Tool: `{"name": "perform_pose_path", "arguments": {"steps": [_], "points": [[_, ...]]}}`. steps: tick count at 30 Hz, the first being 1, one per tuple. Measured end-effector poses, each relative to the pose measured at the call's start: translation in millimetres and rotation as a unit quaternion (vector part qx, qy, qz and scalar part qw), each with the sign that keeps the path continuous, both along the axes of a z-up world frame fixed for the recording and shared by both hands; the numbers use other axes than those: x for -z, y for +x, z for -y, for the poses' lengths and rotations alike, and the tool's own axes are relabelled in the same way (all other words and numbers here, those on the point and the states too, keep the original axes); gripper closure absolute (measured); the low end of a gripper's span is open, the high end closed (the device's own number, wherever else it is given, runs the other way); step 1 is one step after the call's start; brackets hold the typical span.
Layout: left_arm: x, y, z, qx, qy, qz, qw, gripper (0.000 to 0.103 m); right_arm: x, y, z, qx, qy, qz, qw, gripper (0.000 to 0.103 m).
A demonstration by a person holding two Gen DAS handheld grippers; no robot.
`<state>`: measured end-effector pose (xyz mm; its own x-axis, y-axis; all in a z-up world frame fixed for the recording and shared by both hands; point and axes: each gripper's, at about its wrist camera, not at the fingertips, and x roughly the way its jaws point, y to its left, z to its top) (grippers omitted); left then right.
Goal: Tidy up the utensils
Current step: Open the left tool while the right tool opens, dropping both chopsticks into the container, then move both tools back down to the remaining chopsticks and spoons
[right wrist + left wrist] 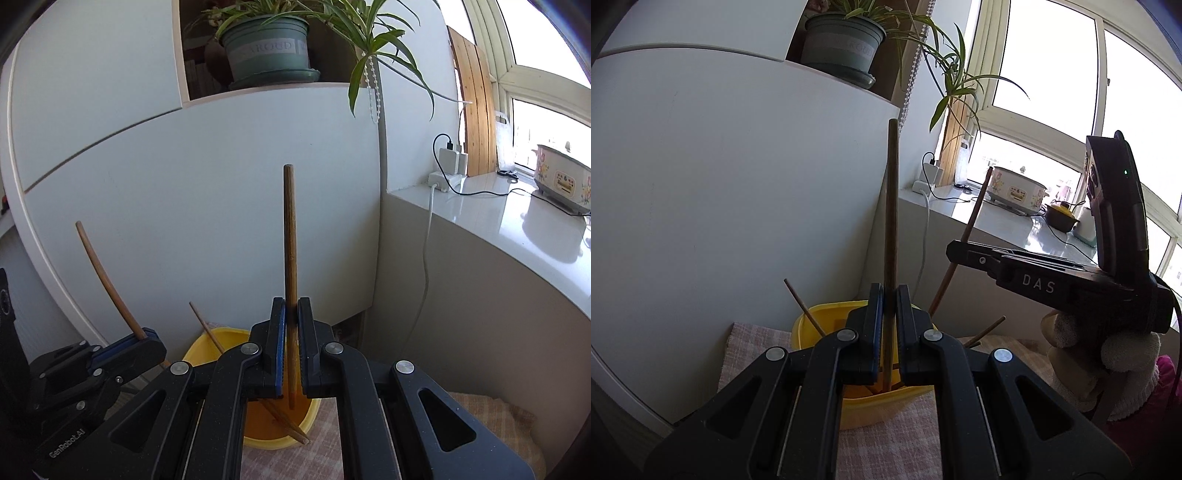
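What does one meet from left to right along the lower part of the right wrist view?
Left gripper shut on a curved chopstick → thin chopstick leaning in the yellow container → right gripper shut on an upright chopstick → white cable → windowsill counter.

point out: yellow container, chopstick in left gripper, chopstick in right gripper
yellow container (236,334): right wrist view, back rim.
chopstick in left gripper (892,206): left wrist view, shaft above the jaws.
chopstick in right gripper (290,236): right wrist view, shaft above the jaws.
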<state>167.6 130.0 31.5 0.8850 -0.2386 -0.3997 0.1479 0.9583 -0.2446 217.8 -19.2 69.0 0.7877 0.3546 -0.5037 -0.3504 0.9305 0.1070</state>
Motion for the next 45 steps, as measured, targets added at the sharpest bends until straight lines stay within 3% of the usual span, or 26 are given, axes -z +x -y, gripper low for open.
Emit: {"name": "perform_pose_path", "arguments": {"steps": [12,14,16,23,29,33,37,42,45], "points": [[-1,-13,2,0.0,-0.007,0.001,1.0,0.098,8,-8,-5,-0.014,-0.021,-0.021,0.999,0.098],[-2,-17,2,-0.001,-0.006,0.002,1.0,0.095,8,-11,-4,-0.014,-0.02,-0.023,0.999,0.089],[-3,-22,2,-0.004,-0.005,0.005,1.0,0.072,7,-15,-2,-0.012,-0.016,-0.022,1.0,0.066],[-8,-42,4,-0.009,0.001,0.017,0.9998,0.071,-2,-34,5,-0.004,-0.012,-0.008,1.0,0.062],[-11,-61,9,-0.008,0.007,0.024,0.9997,0.069,-7,-56,13,0.003,-0.009,0.004,1.0,0.051],[-10,-71,13,-0.006,0.011,0.024,0.9996,0.057,-7,-70,21,0.014,-0.012,0.007,1.0,0.037],[-6,-86,18,-0.014,0.02,0.026,0.9994,0.02,-4,-85,35,0.036,-0.013,0.014,0.999,0.024],[1,-97,25,-0.025,0.033,0.015,0.999,0.005,3,-106,53,0.052,-0.023,0.021,0.998,0.021],[6,-104,31,-0.024,0.042,0.013,0.9987,0.003,11,-118,63,0.052,-0.035,0.015,0.998,0.018]]}}
